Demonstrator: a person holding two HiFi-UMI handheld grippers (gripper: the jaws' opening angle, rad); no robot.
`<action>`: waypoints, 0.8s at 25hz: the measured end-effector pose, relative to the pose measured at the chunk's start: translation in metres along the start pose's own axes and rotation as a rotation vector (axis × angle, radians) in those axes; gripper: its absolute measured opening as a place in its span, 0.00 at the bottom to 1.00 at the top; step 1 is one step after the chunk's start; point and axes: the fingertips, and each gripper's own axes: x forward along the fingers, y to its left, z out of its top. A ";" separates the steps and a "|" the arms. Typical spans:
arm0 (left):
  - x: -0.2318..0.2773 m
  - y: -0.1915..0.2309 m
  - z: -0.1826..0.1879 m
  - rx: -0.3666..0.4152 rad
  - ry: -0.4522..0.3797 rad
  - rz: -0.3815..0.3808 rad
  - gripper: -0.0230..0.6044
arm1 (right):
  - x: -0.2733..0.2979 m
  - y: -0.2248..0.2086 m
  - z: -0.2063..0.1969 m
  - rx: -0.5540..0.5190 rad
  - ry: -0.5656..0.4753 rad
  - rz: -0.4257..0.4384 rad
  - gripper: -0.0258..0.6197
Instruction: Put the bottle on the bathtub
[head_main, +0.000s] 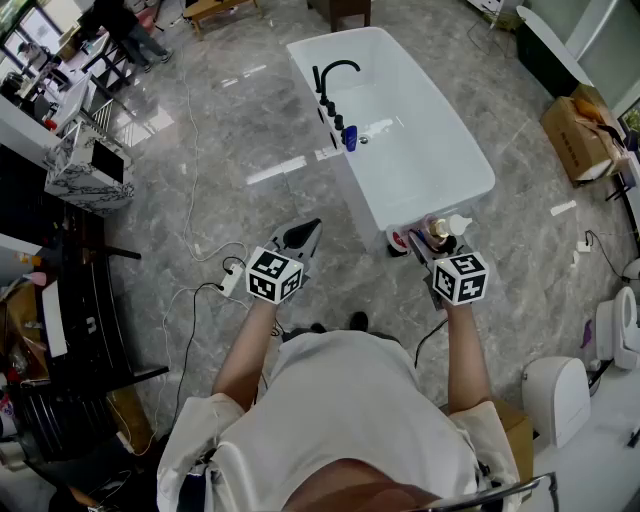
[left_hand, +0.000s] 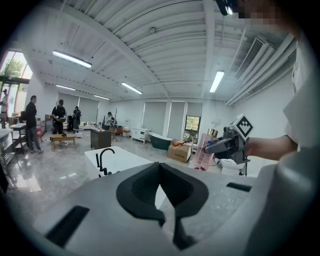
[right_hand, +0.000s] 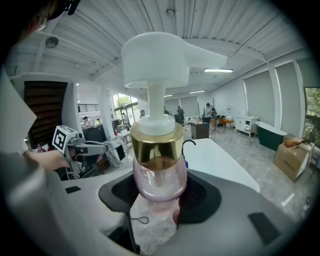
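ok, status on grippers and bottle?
Right gripper shut on pump bottle, upright. Left gripper shut, empty. Bathtub ahead, bottle not yet on it; faucet at its left rim.

Grey marble floor (head_main: 240, 120): white bathtub (head_main: 425, 150) far centre, cardboard box (head_main: 580, 135) far right, white cables (head_main: 190, 150) left.

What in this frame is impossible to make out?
Bottle base: right gripper view, sunk inside the right gripper; label print unreadable there.
Blue item beside the faucet: head view, too small to identify.
Bathtub near end: head view, partly behind the bottle and gripper.
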 end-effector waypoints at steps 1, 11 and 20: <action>0.000 0.000 0.000 0.001 0.001 0.001 0.05 | 0.000 0.000 0.000 -0.002 0.000 0.002 0.40; 0.012 -0.007 0.001 0.006 0.004 0.008 0.05 | -0.001 -0.009 0.002 -0.012 -0.004 0.018 0.40; 0.021 -0.013 -0.010 0.005 0.033 0.040 0.05 | -0.003 -0.028 -0.005 0.019 -0.004 0.036 0.40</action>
